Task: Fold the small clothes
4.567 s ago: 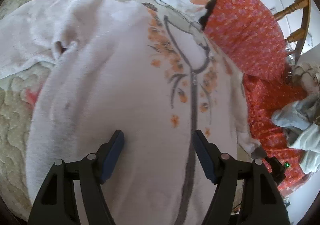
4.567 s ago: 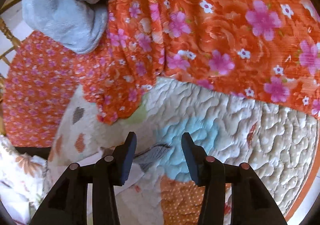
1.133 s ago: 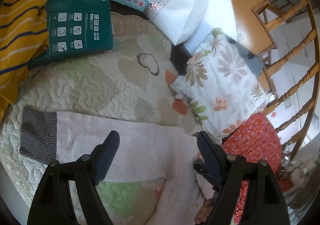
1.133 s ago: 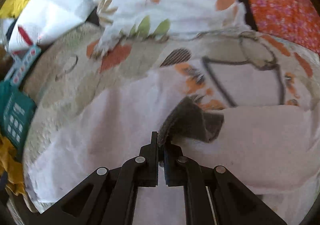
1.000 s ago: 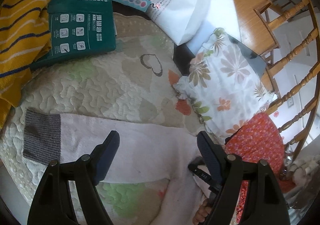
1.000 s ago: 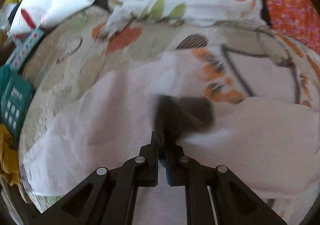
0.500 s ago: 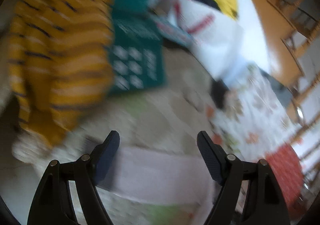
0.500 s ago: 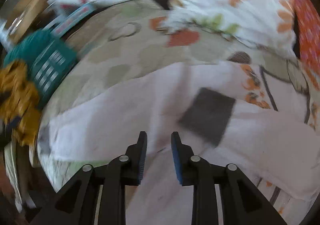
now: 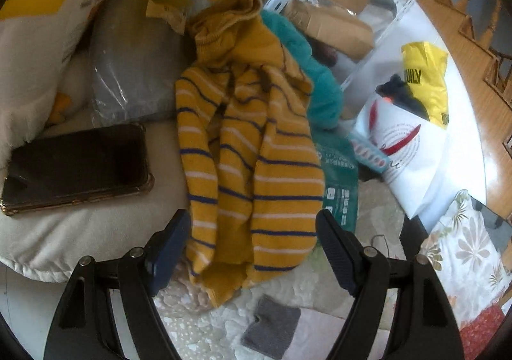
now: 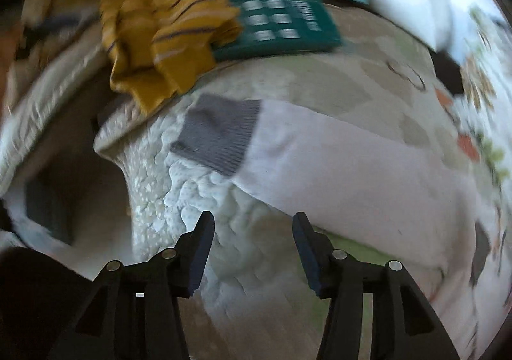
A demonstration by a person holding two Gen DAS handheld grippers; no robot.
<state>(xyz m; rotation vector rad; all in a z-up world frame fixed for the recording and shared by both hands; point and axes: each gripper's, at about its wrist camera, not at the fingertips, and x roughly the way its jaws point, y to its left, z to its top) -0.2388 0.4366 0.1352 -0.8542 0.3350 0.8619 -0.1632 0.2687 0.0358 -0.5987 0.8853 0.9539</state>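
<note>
Both hand-held grippers are empty: the left gripper (image 9: pixel 252 241) has its jaws spread wide, and the right gripper (image 10: pixel 253 248) has jaws that have just been opening, with nothing between them. Under the right one lies a pale pink knitted sleeve with a grey ribbed cuff (image 10: pixel 220 139), flat on the cream quilted bedcover (image 10: pixel 198 200). Its long axis runs diagonally in the right wrist view, and the cuff end points to the upper left, toward a crumpled mustard-yellow sweater with dark blue and white stripes (image 9: pixel 246 149). That sweater lies partly over a dark green printed packet (image 9: pixel 339 187). A black phone in a clear case (image 9: pixel 76 165) rests on a white pillow (image 9: pixel 80 232).
</note>
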